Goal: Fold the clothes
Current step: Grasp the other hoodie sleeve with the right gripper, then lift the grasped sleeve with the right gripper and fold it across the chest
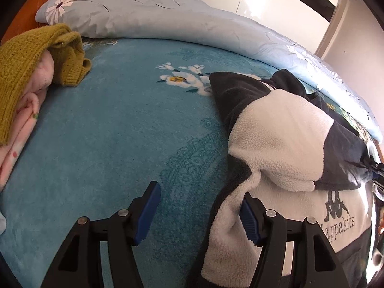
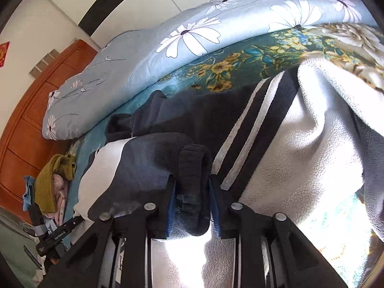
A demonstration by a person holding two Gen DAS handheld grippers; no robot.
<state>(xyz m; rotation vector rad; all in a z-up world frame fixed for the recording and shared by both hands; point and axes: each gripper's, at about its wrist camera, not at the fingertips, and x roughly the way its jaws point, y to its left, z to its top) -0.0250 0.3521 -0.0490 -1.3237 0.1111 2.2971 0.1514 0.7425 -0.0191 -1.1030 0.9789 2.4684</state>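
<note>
A white and dark navy fleece jacket (image 1: pixel 283 129) with a printed logo lies on the teal bedspread (image 1: pixel 108 132) at the right. My left gripper (image 1: pixel 199 206) is open, its right finger touching the jacket's white side edge, its left finger over bare bedspread. In the right wrist view my right gripper (image 2: pixel 193 199) is shut on the dark ribbed cuff (image 2: pixel 194 168) of the jacket's sleeve, which lies folded across the jacket's body (image 2: pixel 300 148). The right gripper also shows at the far right edge of the left wrist view (image 1: pixel 375 168).
A mustard knit sweater (image 1: pixel 31 62) lies on folded pink clothes (image 1: pixel 26 110) at the bed's left side. A light blue daisy-print quilt (image 1: pixel 168 16) runs along the far side. A wooden headboard (image 2: pixel 36 110) and white walls stand beyond.
</note>
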